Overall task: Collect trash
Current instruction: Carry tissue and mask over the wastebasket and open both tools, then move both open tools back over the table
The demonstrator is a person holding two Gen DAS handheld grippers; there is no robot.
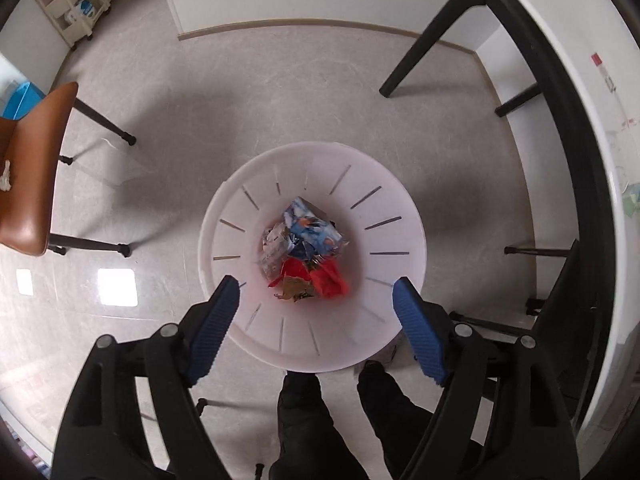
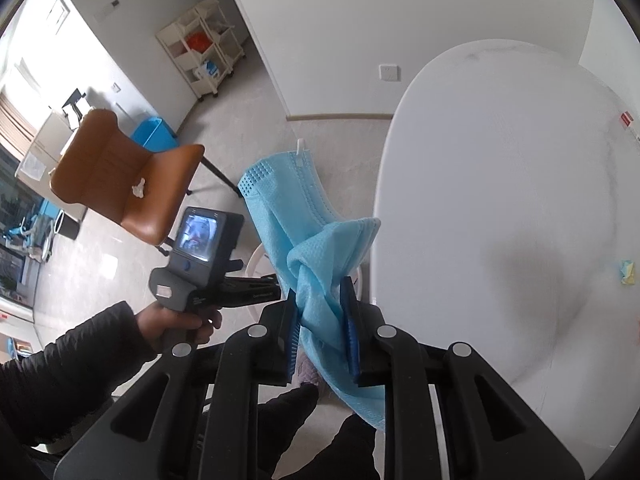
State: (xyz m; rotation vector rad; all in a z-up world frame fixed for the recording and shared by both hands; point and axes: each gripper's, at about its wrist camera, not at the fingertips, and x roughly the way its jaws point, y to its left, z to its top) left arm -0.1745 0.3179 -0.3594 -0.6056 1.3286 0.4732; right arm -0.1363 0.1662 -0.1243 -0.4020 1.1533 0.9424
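Note:
A white round trash bin [image 1: 394,216] stands on the floor, seen from straight above in the left wrist view. It holds crumpled wrappers [image 1: 306,248] in blue, red and silver. My left gripper [image 1: 316,290] is open and empty above the bin's near rim. My right gripper [image 2: 320,300] is shut on a light blue face mask [image 2: 288,196], which stands up crumpled between the pads beside the white table [image 2: 500,200]. The bin's rim [image 2: 256,256] shows behind the mask. The left gripper's body [image 2: 208,264] is held to the left.
A brown chair [image 1: 28,176] with a white scrap [image 2: 139,188] on its seat stands left. Black table legs [image 1: 432,36] rise at the right. A yellow-green scrap [image 2: 627,272] lies on the table. A cream shelf cart [image 2: 204,44] and a blue bin [image 2: 154,136] stand far back. The person's feet [image 1: 340,408] are below.

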